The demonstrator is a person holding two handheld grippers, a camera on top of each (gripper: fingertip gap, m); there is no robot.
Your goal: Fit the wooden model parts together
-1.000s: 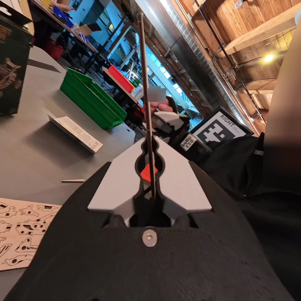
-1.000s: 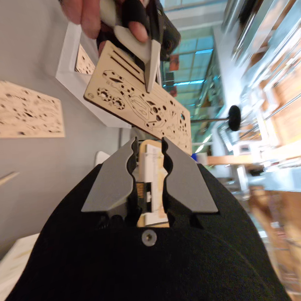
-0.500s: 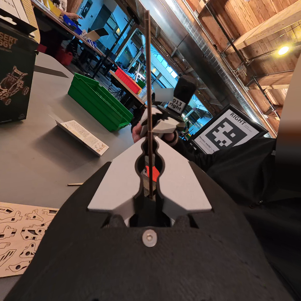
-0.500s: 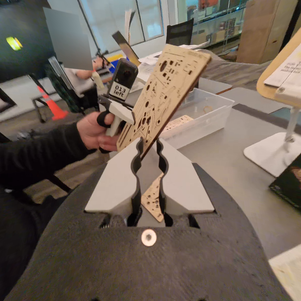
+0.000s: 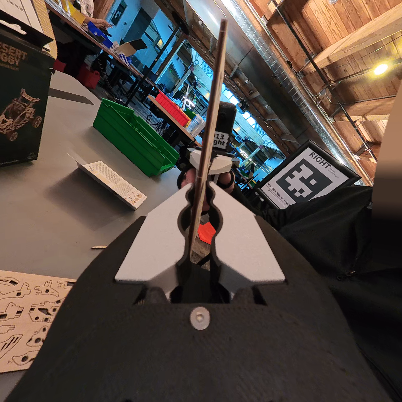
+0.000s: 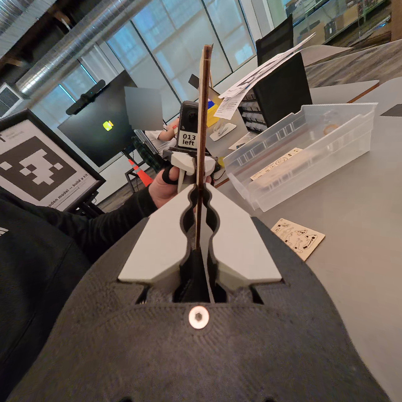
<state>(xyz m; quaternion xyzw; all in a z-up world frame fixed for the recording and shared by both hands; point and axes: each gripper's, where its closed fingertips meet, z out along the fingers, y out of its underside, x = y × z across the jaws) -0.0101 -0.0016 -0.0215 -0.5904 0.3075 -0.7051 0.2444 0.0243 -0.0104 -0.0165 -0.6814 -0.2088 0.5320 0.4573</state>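
A thin wooden model sheet (image 5: 214,104) stands edge-on between the fingers of my left gripper (image 5: 201,187). The left jaws are slightly apart, with a slit beside the sheet, so the pads do not press it. In the right wrist view the same sheet (image 6: 204,108) runs up between the fingers of my right gripper (image 6: 201,188), whose pads are closed against both its faces. The two grippers face each other from opposite sides of the sheet. The right gripper shows behind it in the left wrist view (image 5: 210,166), and the left gripper in the right wrist view (image 6: 192,165).
On the grey table are a green bin (image 5: 134,134), a dark model box (image 5: 19,104), a booklet (image 5: 111,180), a cut wooden sheet (image 5: 26,315) and a small stick (image 5: 99,247). A clear tray (image 6: 304,152) and a small wooden sheet (image 6: 298,238) lie to the right.
My right gripper swung round to face the left one and closed on the sheet's edge. My left gripper, which was clamped on the sheet, has loosened, and the sheet now leans in it.
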